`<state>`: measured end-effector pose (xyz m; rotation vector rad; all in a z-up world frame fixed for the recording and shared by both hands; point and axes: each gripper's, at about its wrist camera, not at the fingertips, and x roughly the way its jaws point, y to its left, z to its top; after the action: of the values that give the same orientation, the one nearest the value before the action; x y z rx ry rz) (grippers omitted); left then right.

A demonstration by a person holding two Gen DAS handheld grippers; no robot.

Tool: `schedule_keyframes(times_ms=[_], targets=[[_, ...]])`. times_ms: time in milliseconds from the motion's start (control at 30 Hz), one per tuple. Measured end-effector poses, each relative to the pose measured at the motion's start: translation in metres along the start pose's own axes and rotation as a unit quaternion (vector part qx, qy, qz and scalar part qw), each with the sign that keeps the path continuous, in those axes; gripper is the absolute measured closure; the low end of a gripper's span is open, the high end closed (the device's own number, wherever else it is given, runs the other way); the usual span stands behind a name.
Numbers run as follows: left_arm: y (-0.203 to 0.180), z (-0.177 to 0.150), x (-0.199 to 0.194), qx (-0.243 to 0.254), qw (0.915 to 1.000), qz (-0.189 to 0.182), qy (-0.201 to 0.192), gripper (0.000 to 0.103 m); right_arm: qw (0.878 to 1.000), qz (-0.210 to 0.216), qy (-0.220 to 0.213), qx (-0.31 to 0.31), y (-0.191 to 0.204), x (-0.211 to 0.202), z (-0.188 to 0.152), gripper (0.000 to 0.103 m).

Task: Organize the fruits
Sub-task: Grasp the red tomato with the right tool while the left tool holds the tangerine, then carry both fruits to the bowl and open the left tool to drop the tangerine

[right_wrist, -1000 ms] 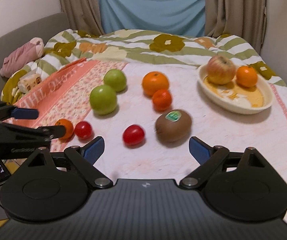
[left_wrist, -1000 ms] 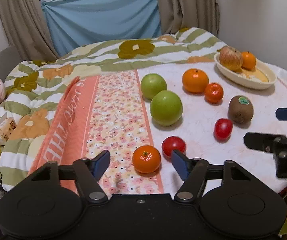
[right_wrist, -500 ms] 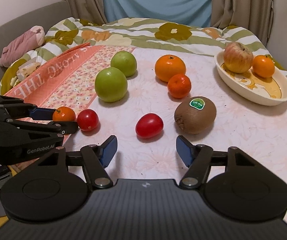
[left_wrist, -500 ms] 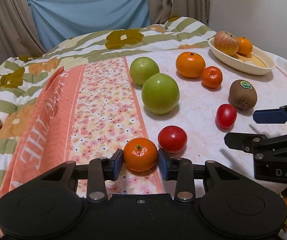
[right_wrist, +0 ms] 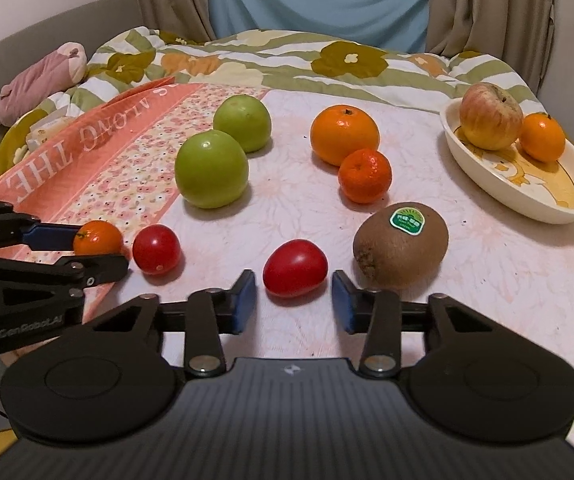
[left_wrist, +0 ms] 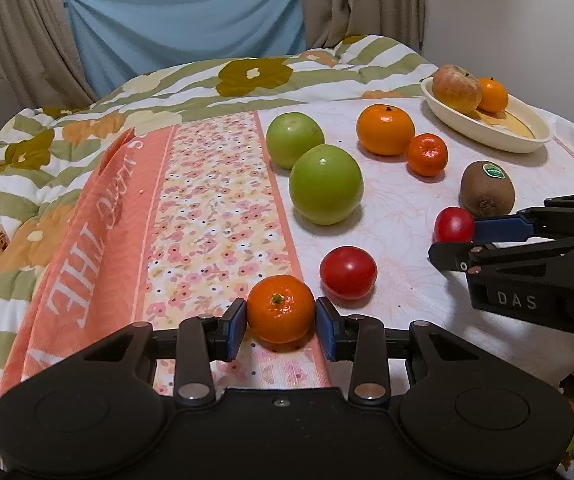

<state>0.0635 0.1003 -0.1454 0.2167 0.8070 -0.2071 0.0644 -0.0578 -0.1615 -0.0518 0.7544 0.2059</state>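
The sorting looks barely begun: only an apple [right_wrist: 491, 122] and a small orange [right_wrist: 543, 137] lie in the cream oval dish [right_wrist: 487, 178] at the far right of the table [right_wrist: 487, 280], touching each other, with most of the dish floor bare. Everything else sits loose on the cloth: two green apples [left_wrist: 325, 190] side by side, a large orange [left_wrist: 385, 130] touching a mandarin [left_wrist: 427, 155], a kiwi [right_wrist: 401, 246] with a sticker, and a round tomato [left_wrist: 348, 272]. The left hand-held gripper [left_wrist: 281, 326] is clamped on a small mandarin [left_wrist: 281, 308] at the near edge, both blue pads pressed to its sides, the fruit apparently not yet lifted off the cloth. The right hand-held gripper [right_wrist: 291, 302] is closing around an oval tomato [right_wrist: 295, 267] just beside the kiwi; the tomato lies between the pads, but small gaps show on both sides, so it is not yet gripped. Judging by this, eight fruits remain to be placed.
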Motion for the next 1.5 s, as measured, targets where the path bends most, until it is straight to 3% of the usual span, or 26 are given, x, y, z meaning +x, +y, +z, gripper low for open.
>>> schedule_keyframes(times_ms=[367,767,1200,1500], targets=[[-0.001,0.002,-0.009,-0.013,0.9999,0.009,0.002,0.062,1.0,0.013,-0.009,-0.003,-0.003,-0.002,0.008,0.052],[-0.027,0.029,-0.044,-0.02,0.9997,0.007,-0.009,0.062,0.999,0.022,-0.032,0.007,-0.024,-0.052,0.028,0.053],[-0.088,0.082,-0.074,-0.011,0.999,-0.019,-0.04,0.062,0.998,0.0,-0.051,0.034,-0.095,-0.116,0.051,0.053],[-0.137,0.125,-0.063,-0.005,0.9976,-0.05,-0.048,0.062,0.997,-0.024,-0.057,0.044,-0.166,-0.132,0.065,0.053]])
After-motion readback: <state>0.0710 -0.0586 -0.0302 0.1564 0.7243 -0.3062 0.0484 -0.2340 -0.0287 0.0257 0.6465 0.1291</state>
